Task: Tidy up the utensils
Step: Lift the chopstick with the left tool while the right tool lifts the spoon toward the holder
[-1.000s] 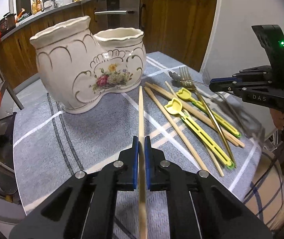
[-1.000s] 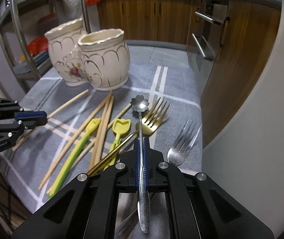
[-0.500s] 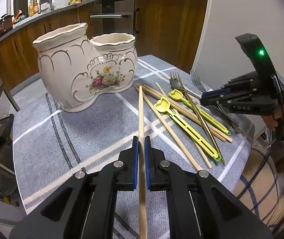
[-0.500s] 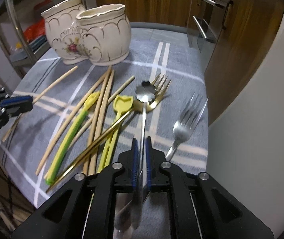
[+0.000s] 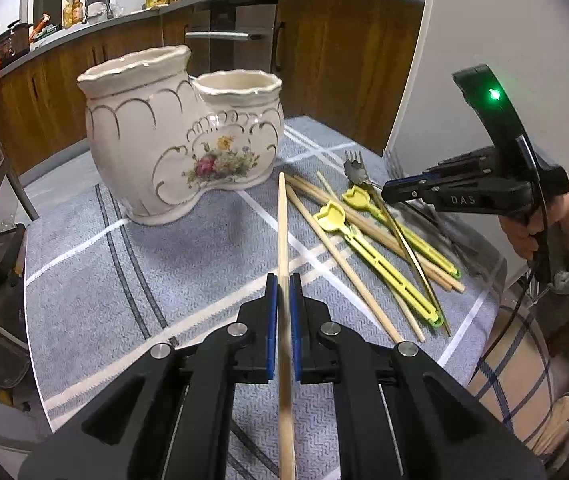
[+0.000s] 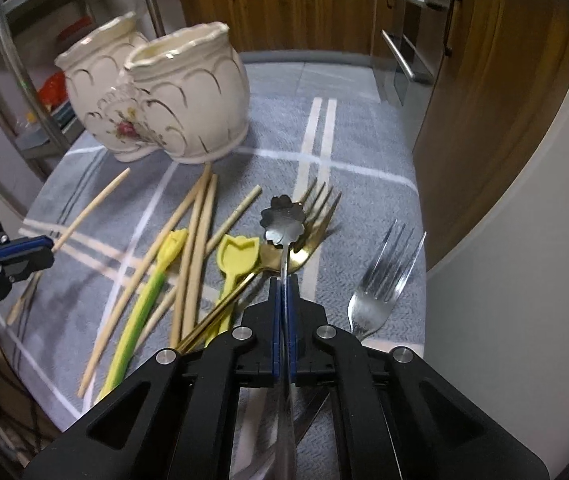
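Bottom centre of the left wrist view, the left gripper (image 5: 281, 300) has its jaws clamped on one chopstick (image 5: 282, 220), the stick running up the frame toward the holder. Bottom centre of the right wrist view, the right gripper (image 6: 283, 304) jaws have just been closing and now pinch the spoon (image 6: 284, 222) by its thin handle, flower-shaped bowl poking out ahead. So two pieces are in hand, neither delivered yet.

Mid-frame, the pile is all on the counter (image 6: 364, 152): loose chopsticks (image 6: 194, 236), two yellow picks (image 6: 234, 258), a gold fork (image 6: 316, 224) under the spoon's bowl, and a silver fork (image 6: 384, 288) at right, apart from the rest.

Farther up, the ceramic holder (image 5: 180, 132) stands upright at upper left. Nothing sticks out of either of its two openings, though their insides are hidden. By my read the sorting has barely begun: two items gripped, everything else waiting, and the drop into the holder comes next.
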`<state>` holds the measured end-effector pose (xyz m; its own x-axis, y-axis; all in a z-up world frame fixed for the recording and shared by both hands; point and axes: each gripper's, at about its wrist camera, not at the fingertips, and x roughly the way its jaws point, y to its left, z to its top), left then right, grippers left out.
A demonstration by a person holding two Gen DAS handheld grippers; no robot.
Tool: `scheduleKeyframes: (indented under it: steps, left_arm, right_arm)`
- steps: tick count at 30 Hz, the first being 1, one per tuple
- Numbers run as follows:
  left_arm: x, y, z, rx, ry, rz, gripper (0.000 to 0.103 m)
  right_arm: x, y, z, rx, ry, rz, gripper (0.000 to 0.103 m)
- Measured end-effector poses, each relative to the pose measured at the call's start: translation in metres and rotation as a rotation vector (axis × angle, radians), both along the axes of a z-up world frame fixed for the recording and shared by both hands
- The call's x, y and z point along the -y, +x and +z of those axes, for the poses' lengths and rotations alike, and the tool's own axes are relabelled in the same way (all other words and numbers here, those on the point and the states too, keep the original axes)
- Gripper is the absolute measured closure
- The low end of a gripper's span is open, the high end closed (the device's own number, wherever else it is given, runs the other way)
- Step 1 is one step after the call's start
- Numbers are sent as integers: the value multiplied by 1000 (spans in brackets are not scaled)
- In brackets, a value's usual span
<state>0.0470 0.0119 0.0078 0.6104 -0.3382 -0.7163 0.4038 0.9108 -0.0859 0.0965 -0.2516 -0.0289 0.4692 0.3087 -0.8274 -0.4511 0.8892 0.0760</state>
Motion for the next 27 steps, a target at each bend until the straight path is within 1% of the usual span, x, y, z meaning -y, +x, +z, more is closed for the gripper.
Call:
scheduleKeyframes:
  steps: [1, 4, 8, 12, 14, 15, 18, 23, 27]
  left_arm:
    - [-2, -1, 2, 12, -12, -1, 97]
    - [-6, -3, 6, 49, -29, 6, 97]
    - [-13, -8, 14, 125, -54, 17, 97]
    - [-19, -14, 25, 237, -67, 46, 97]
    - [-22, -17, 32, 293, -62, 64, 97]
    - [-23, -18, 36, 311, -63, 71, 97]
    - [-30, -13, 48, 352, -86, 92, 97]
    - [-44, 4, 77, 415, -134, 116, 97]
    - [-57, 27, 109, 479, -179, 131, 97]
  right_arm:
    - [0, -3, 4, 21, 8, -1, 99]
    - [2, -18, 21, 124, 31, 3, 99]
    - [0, -40, 42, 258, 84, 16, 99]
    - [-5, -56, 58, 389, 142, 25, 99]
    - [-7, -55, 65, 438, 167, 20, 99]
    - [-10, -56, 70, 472, 181, 15, 99]
    - [-18, -46, 83, 527, 233, 1, 99]
    - [-30, -21, 108, 584, 318, -52, 99]
    - [-42, 4, 123, 623, 379, -81, 99]
